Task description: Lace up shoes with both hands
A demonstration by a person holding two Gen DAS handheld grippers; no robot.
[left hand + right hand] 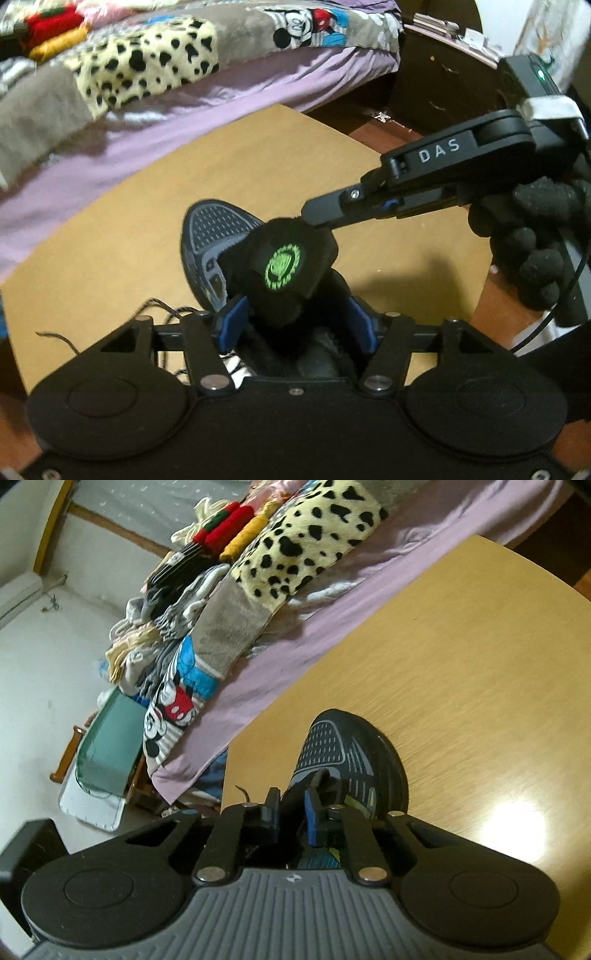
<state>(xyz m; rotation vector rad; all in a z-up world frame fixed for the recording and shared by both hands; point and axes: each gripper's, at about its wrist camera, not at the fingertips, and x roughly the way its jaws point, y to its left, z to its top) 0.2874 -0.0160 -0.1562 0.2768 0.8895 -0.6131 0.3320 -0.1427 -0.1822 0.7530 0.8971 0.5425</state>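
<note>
In the left wrist view, a dark navy mesh running shoe (214,243) sits on the light tan wooden table (110,229), toe pointing to the far side. Its padded black tongue with a round green logo (284,266) is lifted up and back. The right gripper (314,214) reaches in from the right, held by a hand in a black knit glove (532,254), and its narrow fingers (325,210) meet the tongue's far edge, apparently pinching it. The left gripper (295,321) hangs over the shoe's opening, its blue-padded fingers (232,321) standing wide on either side of the tongue, gripping nothing. A thin black-and-white speckled lace (170,314) trails loose on the table at the near left.

In the right wrist view, the shoe's toe (351,746) lies just beyond the fingers (312,819), which are nearly closed on dark material that I take to be the tongue; a purple-sheeted bed (332,627) lies far left.

To do this step well, I would keep the tongue held firmly back so the eyelets are exposed, then bring the open left fingers down to the loose lace near its tip and pinch it close to the end, so that it can be threaded cleanly.
</note>
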